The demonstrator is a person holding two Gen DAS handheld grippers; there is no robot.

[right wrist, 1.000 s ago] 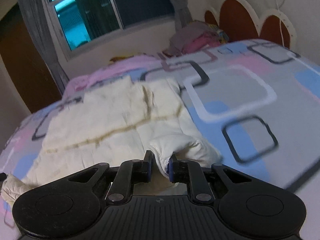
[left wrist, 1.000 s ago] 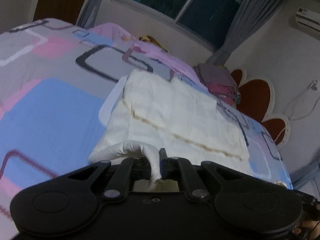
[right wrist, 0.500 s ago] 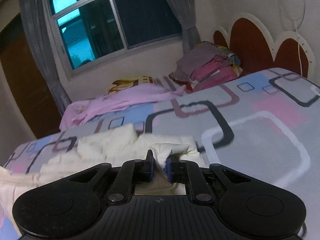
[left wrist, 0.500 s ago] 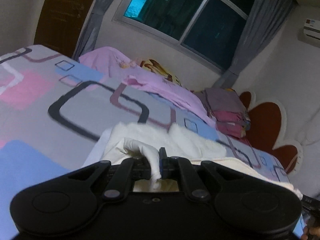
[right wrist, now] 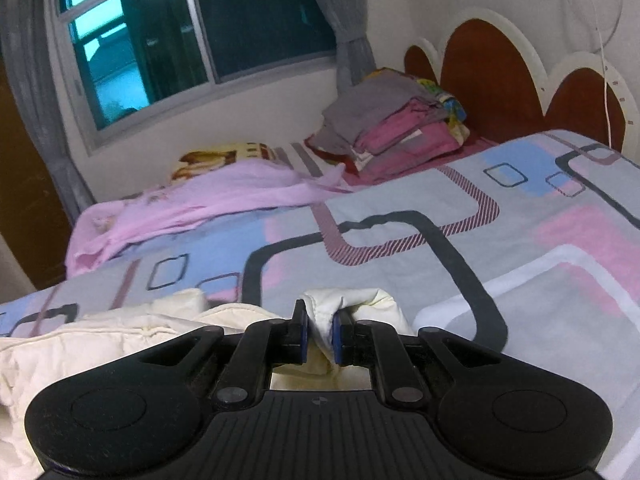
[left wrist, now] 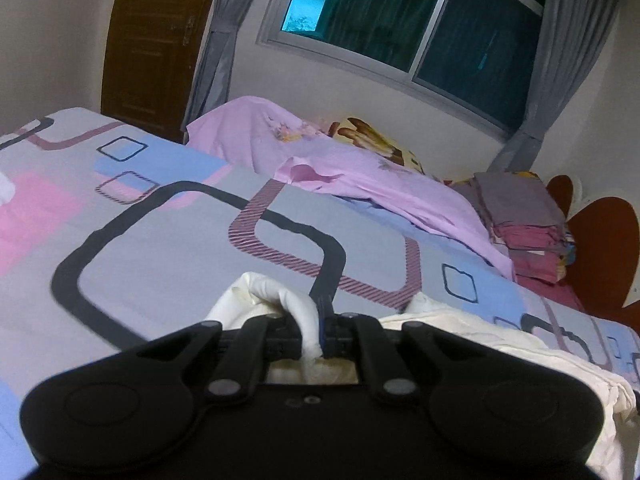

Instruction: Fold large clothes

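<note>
Both wrist views are dim, with a cool bluish cast from indoor light. We see a ceiling lamp mirrored in the dark window [right wrist: 168,28], whose panes [left wrist: 400,20] also show teal patches. Fisheye distortion bows the window frame, the curtains [left wrist: 568,40] and the headboard [right wrist: 500,76] near the frame edges, and the corners vignette to black. The bed sheet [left wrist: 192,248] shows slight motion smear along its printed lines. Each claw body reads near-black, with little surface detail.

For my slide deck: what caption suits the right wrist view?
Right gripper pinching a corner of the cream quilt above the patterned bedsheet.
</note>
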